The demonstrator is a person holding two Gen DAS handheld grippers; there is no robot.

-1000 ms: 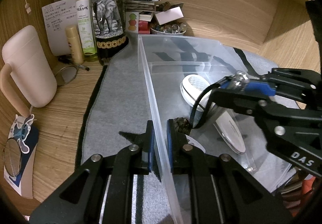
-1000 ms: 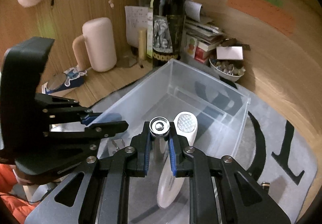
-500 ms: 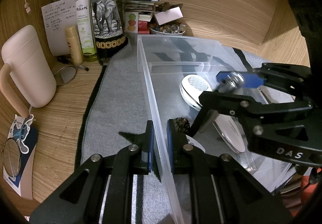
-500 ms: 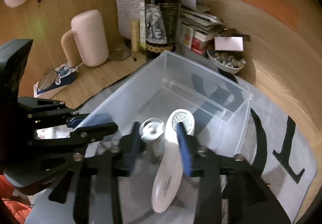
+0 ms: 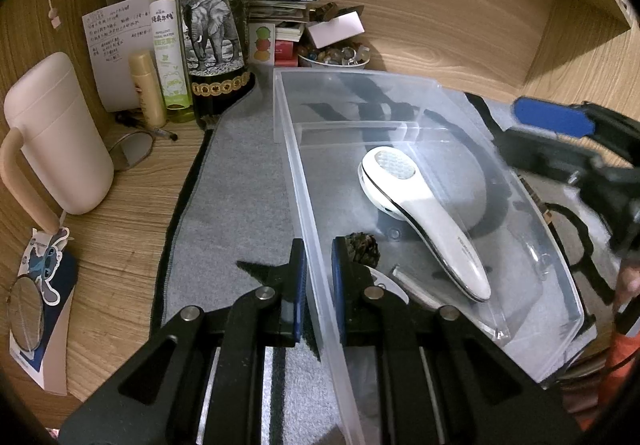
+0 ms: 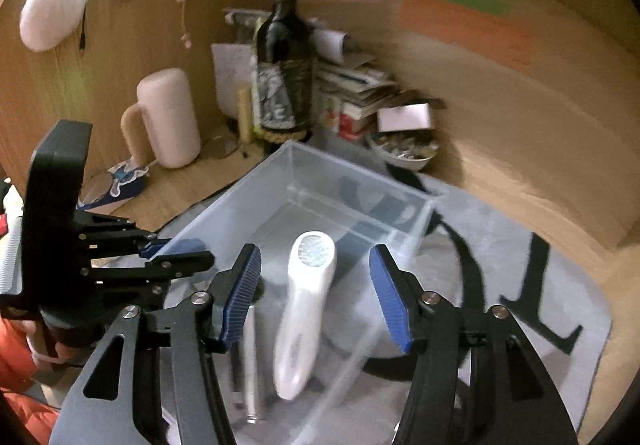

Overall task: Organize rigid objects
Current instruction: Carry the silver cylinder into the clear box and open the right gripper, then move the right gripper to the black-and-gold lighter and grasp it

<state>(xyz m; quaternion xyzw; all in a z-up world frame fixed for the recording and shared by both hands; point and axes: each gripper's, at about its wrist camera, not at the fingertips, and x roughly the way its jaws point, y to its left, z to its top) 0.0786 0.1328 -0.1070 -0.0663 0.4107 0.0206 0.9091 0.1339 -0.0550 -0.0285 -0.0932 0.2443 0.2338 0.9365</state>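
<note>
This is a home desk nook, a wood-grain bench (image 5: 100,245) closed in by matching wooden panels at the back and the right. At the far left stand personal odds and ends: a dark wine bottle (image 5: 214,25) with an elephant label, a green spray bottle (image 5: 168,37), a pink lidded mug (image 5: 60,133), handwritten notes (image 5: 108,45) and a stack of papers and small boxes (image 5: 280,25), with a bowl of trinkets (image 5: 334,57) beside them. Coloured sticky notes (image 6: 460,17) on the back panel, a fluffy pompom (image 6: 52,17) hanging at the upper left and a grey felt mat (image 5: 240,185) under a clear plastic bin (image 5: 520,205) all suit a lived-in private room.
</note>
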